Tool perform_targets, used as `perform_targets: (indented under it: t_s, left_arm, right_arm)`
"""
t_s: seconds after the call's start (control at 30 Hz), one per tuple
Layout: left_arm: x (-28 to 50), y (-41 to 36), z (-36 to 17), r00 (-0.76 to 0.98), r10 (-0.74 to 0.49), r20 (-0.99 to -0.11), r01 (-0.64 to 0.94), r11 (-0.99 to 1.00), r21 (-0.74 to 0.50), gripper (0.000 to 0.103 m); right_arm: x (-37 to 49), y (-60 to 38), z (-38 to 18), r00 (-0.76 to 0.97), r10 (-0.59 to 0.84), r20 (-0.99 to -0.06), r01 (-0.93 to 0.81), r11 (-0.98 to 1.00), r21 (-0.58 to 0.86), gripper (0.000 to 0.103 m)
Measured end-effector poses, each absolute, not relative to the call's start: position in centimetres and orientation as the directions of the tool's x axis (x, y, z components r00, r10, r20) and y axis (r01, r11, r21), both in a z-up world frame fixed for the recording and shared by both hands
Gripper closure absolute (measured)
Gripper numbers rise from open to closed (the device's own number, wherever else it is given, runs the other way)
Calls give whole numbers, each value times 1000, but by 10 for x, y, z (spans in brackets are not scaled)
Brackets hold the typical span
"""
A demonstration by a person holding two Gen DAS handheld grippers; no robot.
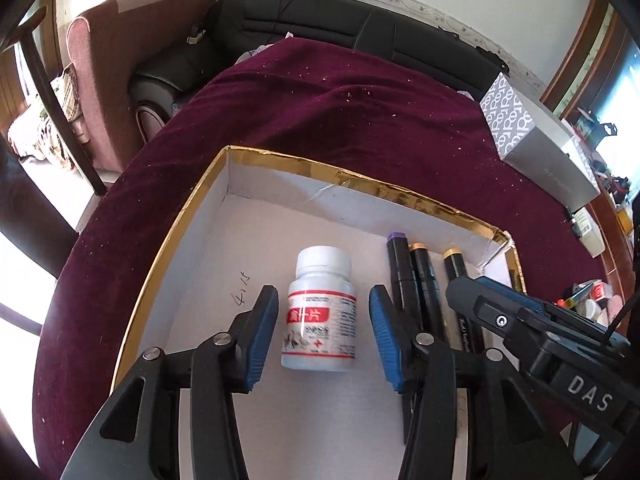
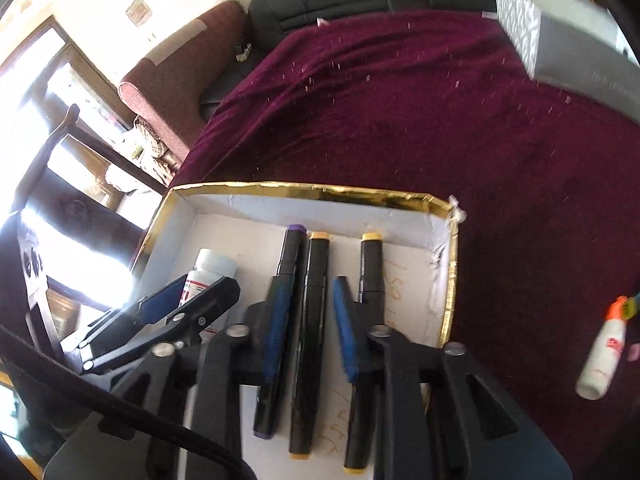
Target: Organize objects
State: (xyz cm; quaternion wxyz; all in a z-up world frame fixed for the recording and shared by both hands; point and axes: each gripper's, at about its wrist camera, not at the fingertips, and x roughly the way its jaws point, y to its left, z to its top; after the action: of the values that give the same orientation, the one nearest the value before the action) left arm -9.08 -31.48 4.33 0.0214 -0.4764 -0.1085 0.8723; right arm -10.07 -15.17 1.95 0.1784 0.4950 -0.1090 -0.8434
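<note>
While the left gripper (image 1: 324, 336) stands spread around the lying pill bottle (image 1: 320, 312) without touching it, the right gripper (image 2: 308, 332) hangs spread over the middle marker (image 2: 310, 344) inside the gold-rimmed box (image 1: 400, 192). Lifting straight clear should avoid nudging either. Readable: "DAS" on the right gripper's body; the bottle's red label is illegible.

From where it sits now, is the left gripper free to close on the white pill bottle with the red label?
Probably yes. The left gripper is open with a blue pad on each side of the white pill bottle, which lies in the gold-rimmed box; nothing sits between pads and bottle.
</note>
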Motion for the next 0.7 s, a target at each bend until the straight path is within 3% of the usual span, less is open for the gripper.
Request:
perform_targets:
  t_s: [0.13, 0.2, 0.3, 0.37, 0.47, 0.5, 0.57, 0.63, 0.7]
  left_arm:
    - [-72, -314, 66, -577, 156, -802, 55, -972, -230, 61]
    - [-57, -312, 80, -600, 161, -784, 48, -971, -235, 60]
    - [-28, -301, 103, -646, 173, -743, 19, -970, -241, 53]
    - [-8, -292, 116, -675, 186, -714, -4, -969, -249, 53]
    - [20, -268, 130, -703, 230, -673, -56, -961, -269, 51]
    - [29, -257, 134, -707, 246, -663, -78, -959, -273, 49]
    - [41, -237, 138, -703, 292, -648, -127, -949, -290, 49]
    - [51, -216, 140, -689, 344, -638, -179, -934, -310, 49]
    - [57, -191, 137, -665, 390, -638, -235, -919, -317, 49]
  right_arm:
    - [-82, -143, 43, -516, -377, -770, 217, -926, 308, 59]
    - [-70, -138, 57, -559, -336, -758, 225, -941, 251, 49]
    - [-47, -129, 80, -651, -243, -719, 216, -968, 131, 43]
    - [-29, -119, 95, -719, -170, -674, 191, -981, 44, 38]
    - [2, -93, 116, -825, -57, -562, 110, -992, -61, 17]
    - [11, -81, 120, -849, -37, -528, 93, -992, -81, 17]
    - [19, -52, 120, -830, -52, -555, 105, -992, -64, 17]
    - [18, -5, 116, -750, -107, -653, 105, -994, 42, 17]
    - [25, 48, 112, -715, -140, -684, 44, -987, 156, 17]
